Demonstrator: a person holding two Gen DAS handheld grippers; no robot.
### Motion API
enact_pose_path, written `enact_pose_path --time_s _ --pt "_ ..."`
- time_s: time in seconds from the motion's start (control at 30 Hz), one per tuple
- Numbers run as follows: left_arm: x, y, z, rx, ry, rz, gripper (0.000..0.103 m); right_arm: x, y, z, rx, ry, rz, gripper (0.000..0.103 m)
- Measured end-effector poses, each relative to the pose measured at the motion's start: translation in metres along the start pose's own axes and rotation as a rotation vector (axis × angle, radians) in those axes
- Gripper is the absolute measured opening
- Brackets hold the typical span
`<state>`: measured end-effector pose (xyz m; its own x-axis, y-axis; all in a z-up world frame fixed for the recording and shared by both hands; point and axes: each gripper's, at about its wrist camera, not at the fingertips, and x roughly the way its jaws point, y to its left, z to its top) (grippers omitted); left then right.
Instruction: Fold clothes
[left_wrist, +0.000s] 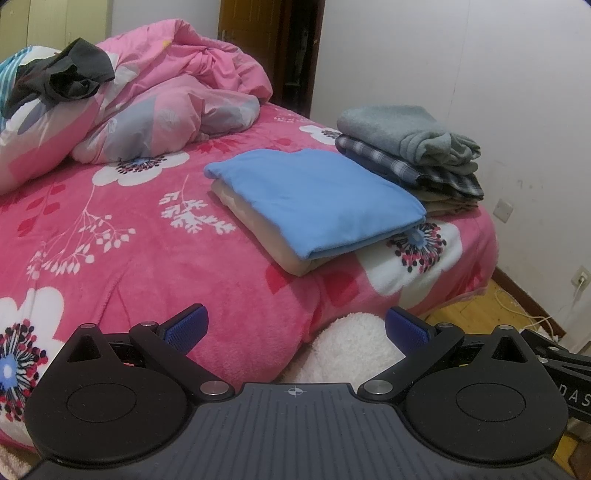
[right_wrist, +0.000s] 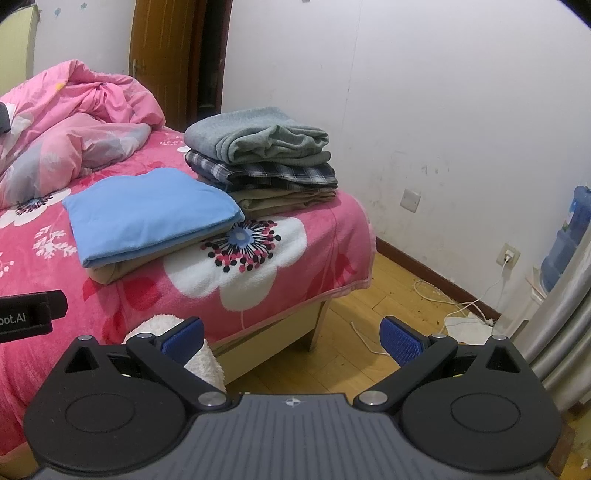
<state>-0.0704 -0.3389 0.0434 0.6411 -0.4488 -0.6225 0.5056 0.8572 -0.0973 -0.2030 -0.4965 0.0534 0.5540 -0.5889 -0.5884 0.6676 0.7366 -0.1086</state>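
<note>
**Both grippers empty, one dark garment left to fold**

From the left wrist, we see our left gripper (left_wrist: 297, 326) wide open with nothing in it, held low at the near edge of the bed (left_wrist: 110, 229). A blue folded cloth (left_wrist: 314, 199) lies flat on a beige folded piece (left_wrist: 258, 229) in the middle of the pink flowered blanket. Just beside it, near the far corner, sits a stack with a grey sweater (left_wrist: 402, 133) on top of a plaid shirt (left_wrist: 436, 170). Far off, up on the rumpled pink quilt (left_wrist: 177, 88), lies a crumpled dark garment (left_wrist: 59, 77). We think that one is not folded yet. It is well apart from us. If we reach across for it, our arm could brush the blue cloth and push it out of shape. If we pinch only a corner, it may come up in a twisted lump, or we may grab the quilt with it.

From the right wrist, our right gripper (right_wrist: 291, 334) is open and empty too, hanging over the wooden floor (right_wrist: 369, 302) past the bed's corner. The stack with the grey sweater (right_wrist: 255, 136) sits close to the bed's edge. A bump there could tip it to the floor, where a white cable (right_wrist: 443, 295) lies. The dark garment hardly shows in this view, so this gripper must swing far over to help.
</note>
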Motion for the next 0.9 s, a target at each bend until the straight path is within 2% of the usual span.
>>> enact_pose_path --time_s 0.9 --pt "-0.0011 0.0004 -0.0013 0.001 0.004 -0.002 0.103 -0.0026 0.0008 -0.002 -0.006 0.001 -0.007 0.103"
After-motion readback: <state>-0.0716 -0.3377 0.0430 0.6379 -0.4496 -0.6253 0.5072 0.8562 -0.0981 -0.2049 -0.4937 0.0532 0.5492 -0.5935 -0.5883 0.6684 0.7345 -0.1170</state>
